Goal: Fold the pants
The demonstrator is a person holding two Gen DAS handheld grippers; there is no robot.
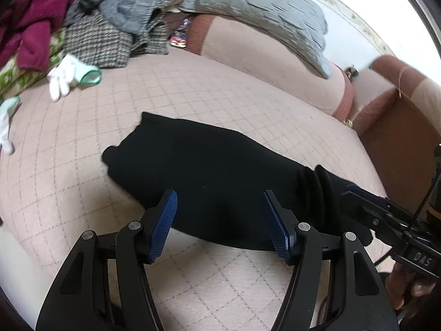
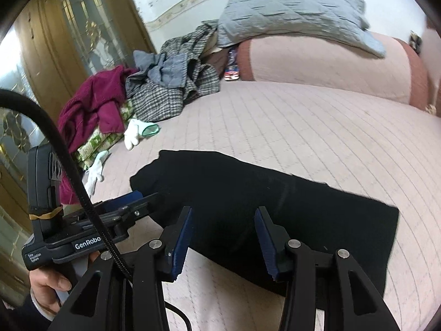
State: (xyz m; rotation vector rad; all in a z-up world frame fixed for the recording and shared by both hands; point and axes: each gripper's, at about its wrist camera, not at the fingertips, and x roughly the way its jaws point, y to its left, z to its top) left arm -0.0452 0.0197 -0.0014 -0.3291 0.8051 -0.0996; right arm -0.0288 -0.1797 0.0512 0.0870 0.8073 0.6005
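Pink quilted bedding [image 1: 220,88] carries the work. Both claws are released: the left gripper [image 1: 219,220] and the right gripper [image 2: 223,241] hang with spread pads just over the near edge of the black pants [image 2: 248,193], gripping nothing. Far left lie a clothes pile [image 2: 154,91] and white gloves [image 1: 64,78]. I think a pad may drag the bundle and undo the fold. The dark cloth hides its layers, so the folds cannot be counted.
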